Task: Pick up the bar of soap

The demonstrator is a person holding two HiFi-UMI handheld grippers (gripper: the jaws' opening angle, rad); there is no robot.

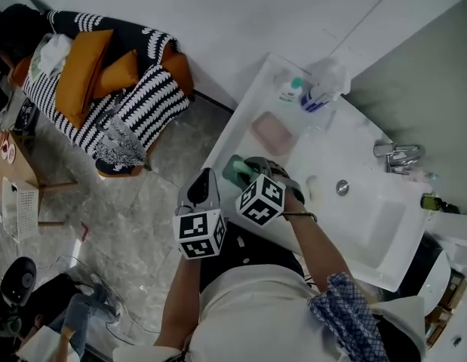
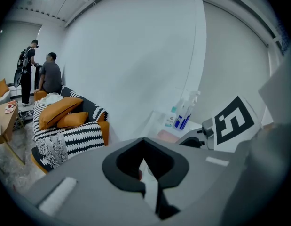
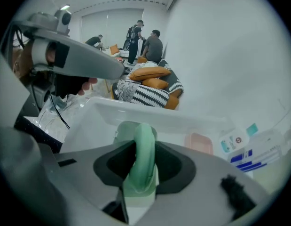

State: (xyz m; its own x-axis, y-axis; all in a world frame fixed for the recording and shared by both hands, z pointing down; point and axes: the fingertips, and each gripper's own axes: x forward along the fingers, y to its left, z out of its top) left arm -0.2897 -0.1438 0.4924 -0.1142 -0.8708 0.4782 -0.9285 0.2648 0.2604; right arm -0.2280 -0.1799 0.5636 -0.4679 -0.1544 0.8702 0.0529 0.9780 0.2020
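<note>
A striped sofa (image 1: 135, 104) with orange cushions (image 1: 82, 70) fills the upper left of the head view. The white surface (image 1: 354, 145) runs from centre to lower right, with its basin (image 1: 384, 228) at right and a faucet (image 1: 397, 157) above that. The left claw (image 2: 146, 173) hangs off the surface's left edge, over the floor (image 1: 142, 217), pressed together with nothing in it. Just to its right, the right claw (image 3: 144, 171) is over the surface's left end. It pinches the soap (image 3: 143, 149), a green bar standing on edge between its jaws. A pale green dish (image 3: 121, 128) lies right beneath the bar; whether they touch I cannot tell. Bottles (image 1: 312, 93) stand at the surface's top end. A pink dish (image 1: 272, 133) lies between them and the soap.
</note>
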